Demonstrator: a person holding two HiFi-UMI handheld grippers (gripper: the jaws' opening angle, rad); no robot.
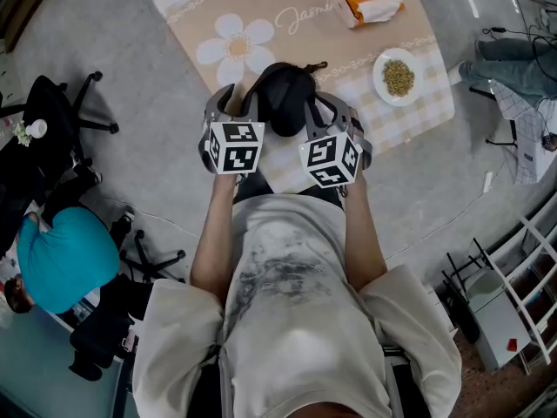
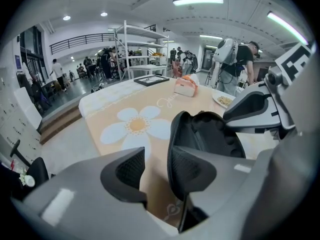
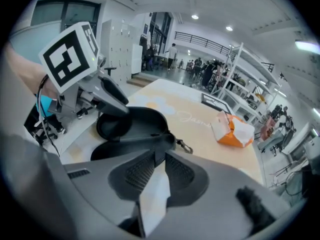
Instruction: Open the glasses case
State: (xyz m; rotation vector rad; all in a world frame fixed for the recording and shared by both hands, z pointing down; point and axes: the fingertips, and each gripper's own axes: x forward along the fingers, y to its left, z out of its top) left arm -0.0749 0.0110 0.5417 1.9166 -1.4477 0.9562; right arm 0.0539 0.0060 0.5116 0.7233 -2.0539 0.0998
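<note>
We have both claws at the near edge of the table point(image 1: 305, 55), one on each side of the black glasses case point(image 1: 283, 94), which lies open between them. The left claw point(image 2: 156, 159) is released: its jaws stand apart, and pale cloth shows through the gap. The rim of the raised shell runs down through that gap and lies against the inner pad point(image 2: 192, 169) on the side nearer the other claw. The opposite pad is clear of the rim. Just beyond that rim we look into the dark, lined hollow of the shell.

The right claw point(image 3: 159, 161) is clenched on the case. Its two ribbed pads are drawn close together, and the near edge of the lower shell is pinched at their tips, with only a thin wedge of cloth visible further back between them. Ahead of these tips one shell lies flat on the table, and the other tilts up behind it, toward the left claw. A small metal clasp point(image 3: 184, 146) hangs off the case just past the right claw's tips, on its outer side.

Further ahead of both claws a white daisy print point(image 1: 237, 43) marks the cloth. Well beyond the right claw sit a white plate point(image 1: 399, 77) of small pale bits and, past it, an orange pack point(image 1: 372, 1).
</note>
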